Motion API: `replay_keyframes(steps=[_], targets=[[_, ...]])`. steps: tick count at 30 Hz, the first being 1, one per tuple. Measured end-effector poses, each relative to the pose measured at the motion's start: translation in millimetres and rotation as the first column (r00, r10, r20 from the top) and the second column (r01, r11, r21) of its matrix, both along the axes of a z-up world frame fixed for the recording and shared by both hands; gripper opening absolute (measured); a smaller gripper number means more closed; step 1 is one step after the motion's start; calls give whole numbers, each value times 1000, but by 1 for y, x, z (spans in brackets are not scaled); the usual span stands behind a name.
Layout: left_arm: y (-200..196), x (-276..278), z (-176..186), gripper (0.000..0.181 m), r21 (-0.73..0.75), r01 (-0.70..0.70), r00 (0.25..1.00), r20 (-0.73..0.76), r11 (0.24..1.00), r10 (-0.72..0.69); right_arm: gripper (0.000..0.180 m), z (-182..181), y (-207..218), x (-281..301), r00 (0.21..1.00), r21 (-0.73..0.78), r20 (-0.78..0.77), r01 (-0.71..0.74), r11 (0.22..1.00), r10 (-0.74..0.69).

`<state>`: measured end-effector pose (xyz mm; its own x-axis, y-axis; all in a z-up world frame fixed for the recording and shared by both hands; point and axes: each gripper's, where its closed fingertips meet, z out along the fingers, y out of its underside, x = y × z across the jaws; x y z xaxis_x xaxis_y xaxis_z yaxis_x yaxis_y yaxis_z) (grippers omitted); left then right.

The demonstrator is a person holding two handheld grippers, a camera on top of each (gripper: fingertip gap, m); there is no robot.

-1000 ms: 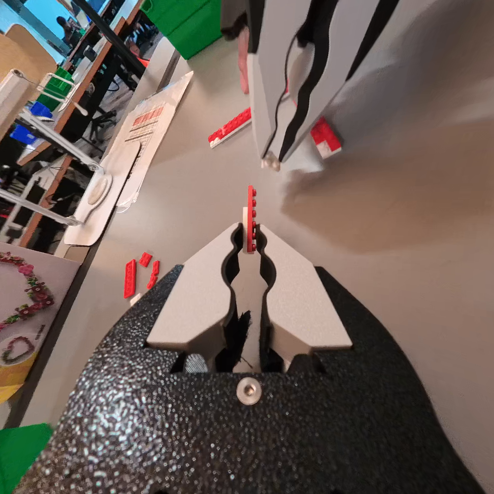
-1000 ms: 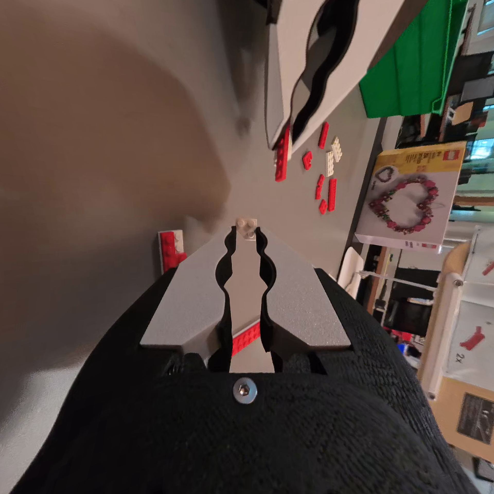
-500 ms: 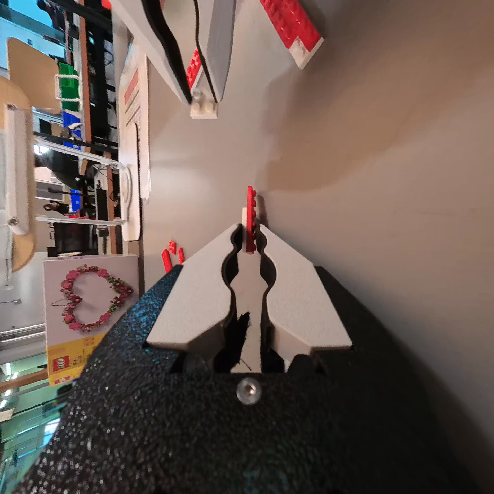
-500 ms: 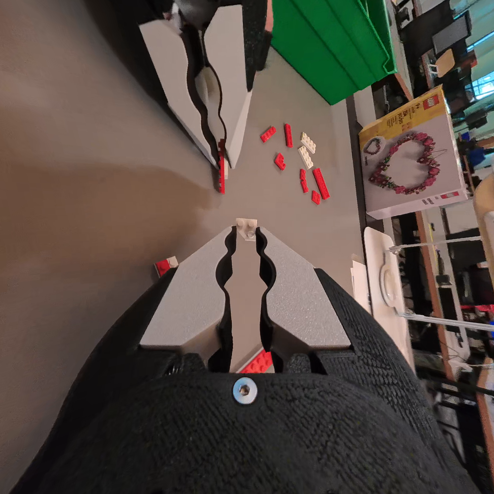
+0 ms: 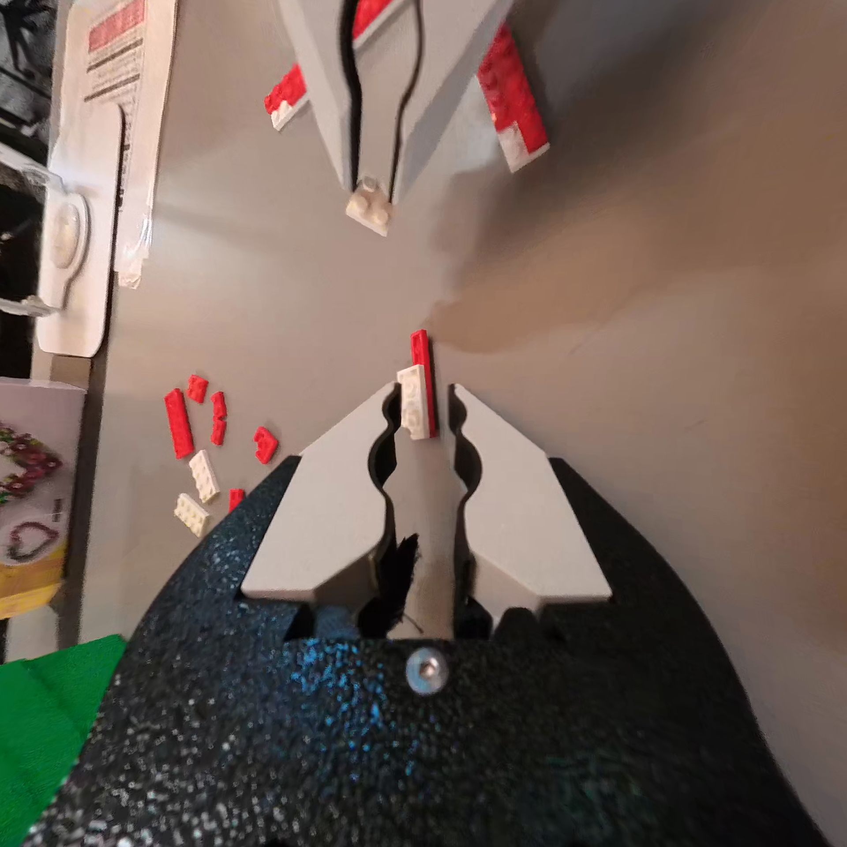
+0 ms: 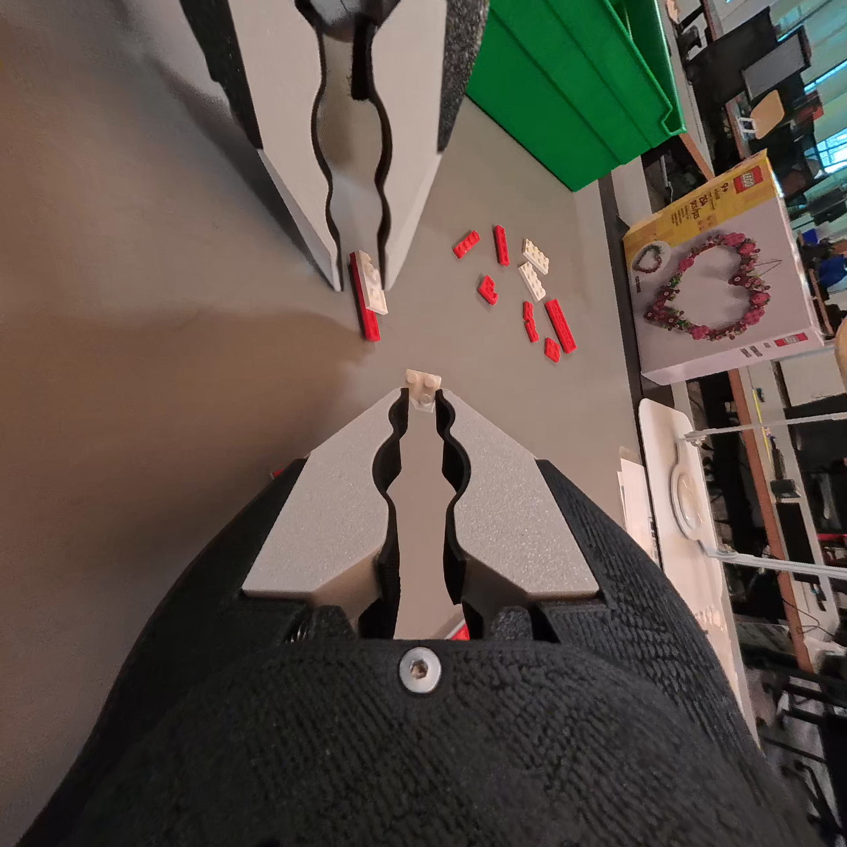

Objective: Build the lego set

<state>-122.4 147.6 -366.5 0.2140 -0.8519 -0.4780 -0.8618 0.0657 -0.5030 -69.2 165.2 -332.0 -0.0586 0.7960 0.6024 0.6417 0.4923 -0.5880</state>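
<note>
left gripper fingers apart, red-and-white plate stack loose between them, near table. right gripper clamped on small white plate. parts light, rigid, slippery; grip flat side edges.

The table is plain grey and matte, with soft brownish shadows lying across it. A green bin sits at its far edge. Beside the bin, past the table's dark rim, a wooden desk edge runs along the aisle, with dark chairs and a monitor farther off. Beyond the monitor, windows let in bluish daylight.
</note>
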Motion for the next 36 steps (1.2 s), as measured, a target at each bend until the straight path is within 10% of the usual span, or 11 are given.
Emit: replay_keyframes(steps=[10,22,31,36], targets=[[0,42,60,35,-301,30,760,627,953,175,9,16,-13,-6,996,72,-51,-69,995,72],[-10,49,60,3,-314,159,715,690,936,110,1,33,-28,-11,984,132,-103,-129,983,143],[-23,44,93,3,-24,271,624,766,962,-157,11,62,-37,-10,912,-429,-404,-254,867,68],[-29,44,93,3,-16,301,625,759,953,-184,8,65,-43,-12,893,-483,-441,-323,814,93]])
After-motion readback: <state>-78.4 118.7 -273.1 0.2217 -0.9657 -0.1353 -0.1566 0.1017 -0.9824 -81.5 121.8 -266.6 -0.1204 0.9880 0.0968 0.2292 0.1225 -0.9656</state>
